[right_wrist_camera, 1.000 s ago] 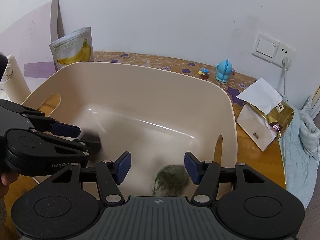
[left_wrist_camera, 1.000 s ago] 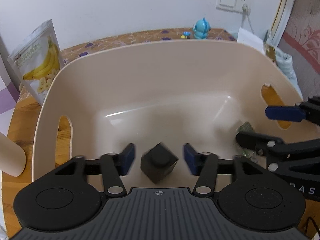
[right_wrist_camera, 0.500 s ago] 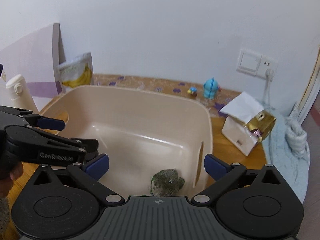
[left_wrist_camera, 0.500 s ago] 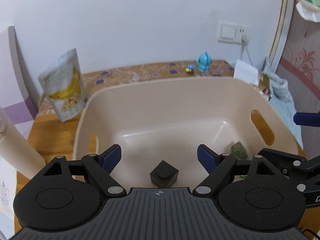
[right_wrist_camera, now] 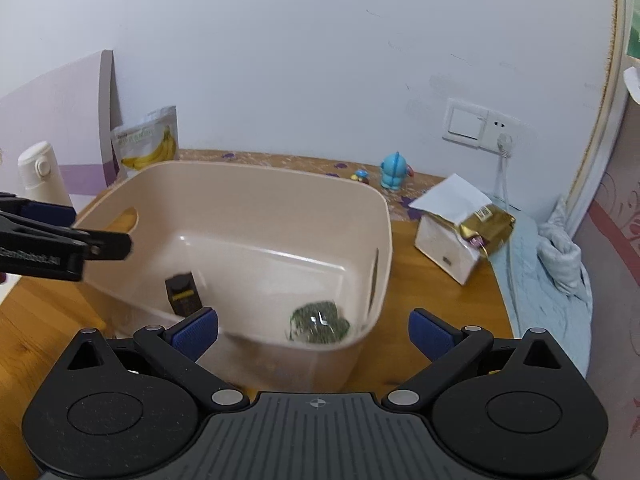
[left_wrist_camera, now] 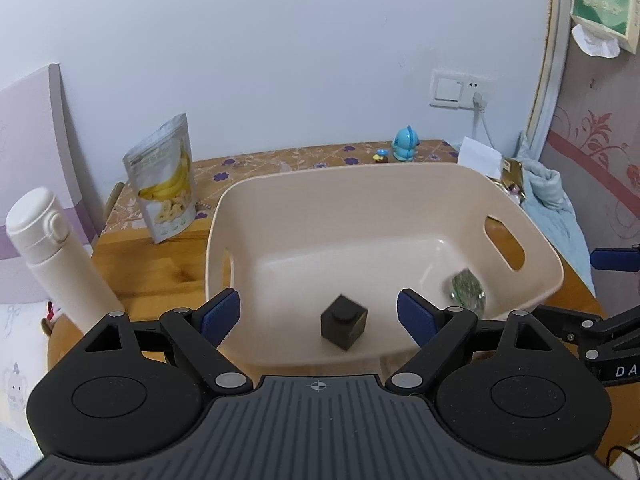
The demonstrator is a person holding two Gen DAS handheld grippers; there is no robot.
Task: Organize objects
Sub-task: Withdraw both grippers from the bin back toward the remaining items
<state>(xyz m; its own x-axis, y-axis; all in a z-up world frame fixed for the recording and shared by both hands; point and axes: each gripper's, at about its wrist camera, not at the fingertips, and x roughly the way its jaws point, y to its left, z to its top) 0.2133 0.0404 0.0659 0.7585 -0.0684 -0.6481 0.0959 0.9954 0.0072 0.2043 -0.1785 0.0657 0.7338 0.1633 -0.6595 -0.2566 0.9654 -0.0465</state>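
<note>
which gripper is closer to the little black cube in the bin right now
Left. The left gripper hangs open just above the black cube, which lies in the beige bin. The right gripper is open over the green packet, toward the bin's other end.

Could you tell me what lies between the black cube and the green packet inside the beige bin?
Only bare bin floor: in both wrist views the black cube and green packet sit apart with nothing between them.

1. Inside the basin (left_wrist_camera: 520,204), on the table (left_wrist_camera: 160,276): cube (left_wrist_camera: 344,322) left, crumpled packet (left_wrist_camera: 466,288) right.
2. Left of basin: bottle (left_wrist_camera: 60,264).
3. Behind: banana chips bag (left_wrist_camera: 164,178), toy figure (left_wrist_camera: 405,143).
</note>
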